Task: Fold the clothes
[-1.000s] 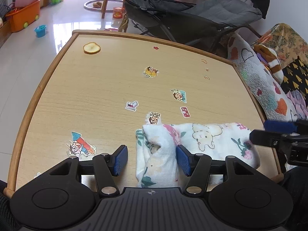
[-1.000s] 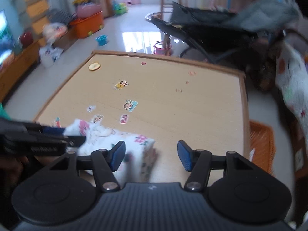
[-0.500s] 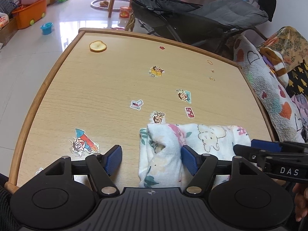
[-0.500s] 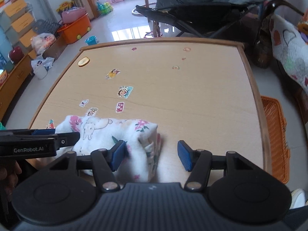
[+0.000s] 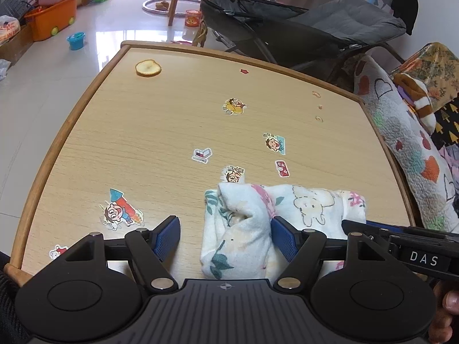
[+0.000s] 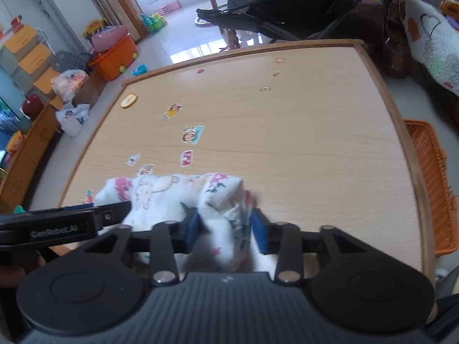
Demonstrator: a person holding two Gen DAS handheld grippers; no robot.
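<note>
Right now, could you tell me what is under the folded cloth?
The cloth lies on the table. A sticker peeks out at its far edge, partly covered. Whatever else is beneath it is hidden.

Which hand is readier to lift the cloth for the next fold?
The right. The right gripper is closing with the cloth bunched between its pads. The left gripper stands wide, one pad clear of the cloth's other end.

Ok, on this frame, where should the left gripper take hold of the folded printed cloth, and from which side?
The bunched left end of the cloth, approached from the near table edge. That end stands up as a thick ridge already between the open left gripper fingers, a gap on its left. The right gripper is closing around the other end.
</note>
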